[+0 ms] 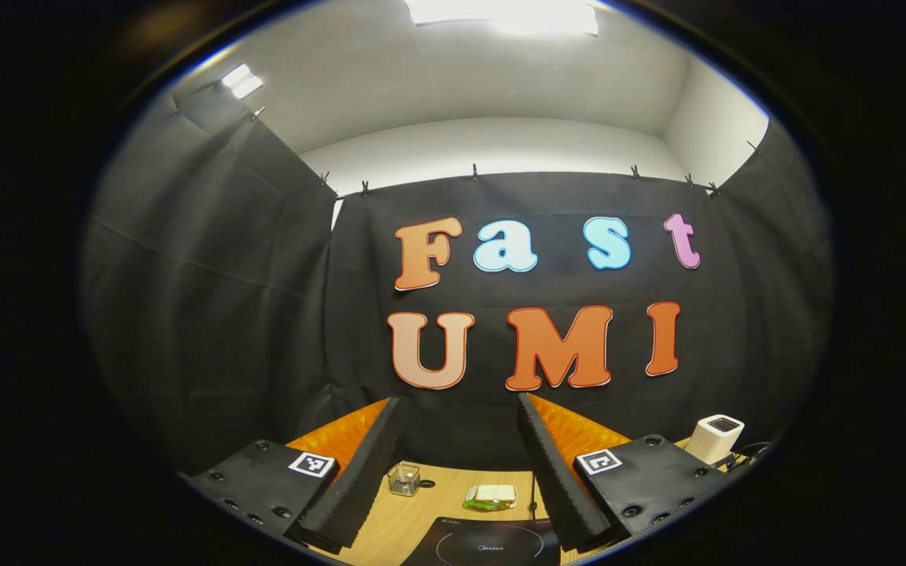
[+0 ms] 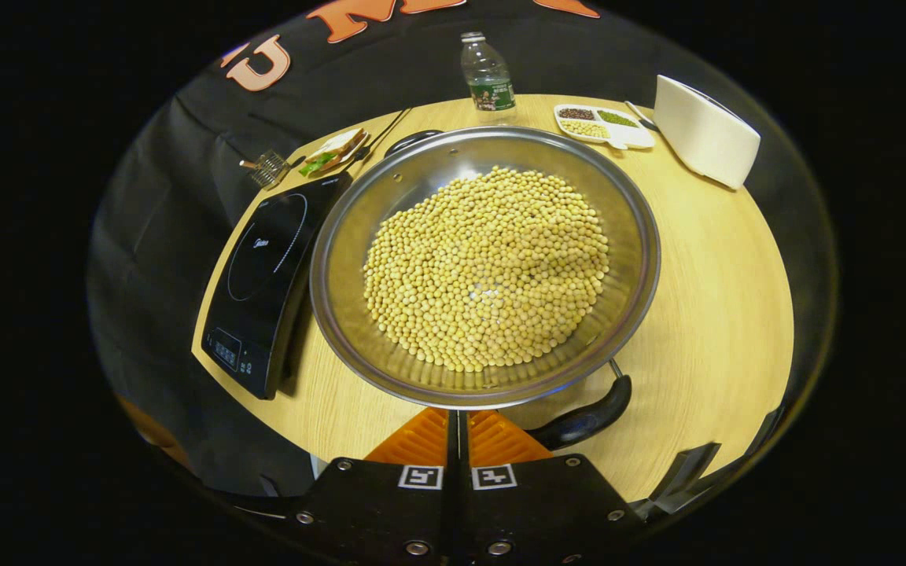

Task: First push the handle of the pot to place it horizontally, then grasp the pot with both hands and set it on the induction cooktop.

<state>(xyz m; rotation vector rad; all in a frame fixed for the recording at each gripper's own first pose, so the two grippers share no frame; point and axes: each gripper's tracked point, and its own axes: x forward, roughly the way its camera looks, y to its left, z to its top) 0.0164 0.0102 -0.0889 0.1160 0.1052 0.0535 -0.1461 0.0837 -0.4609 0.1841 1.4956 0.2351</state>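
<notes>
A wide steel pot (image 2: 359, 228) full of yellow soybeans (image 2: 488, 267) stands on the round wooden table (image 2: 712, 299), just right of the black induction cooktop (image 2: 268, 275). Its near black handle (image 2: 583, 420) points toward the lower right; a second handle (image 2: 414, 140) shows at the far rim. My right gripper (image 2: 457, 415) is shut, its fingers pressed together, with the tips at the pot's near rim just left of the near handle. My left gripper (image 1: 459, 409) is open and aimed up at the booth wall, high above the cooktop (image 1: 484, 544).
At the table's far edge stand a water bottle (image 2: 487, 75), a divided dish of grains (image 2: 604, 126) and a white appliance (image 2: 705, 130). A sandwich (image 2: 333, 149) and a small clear cup (image 1: 403, 478) lie beyond the cooktop.
</notes>
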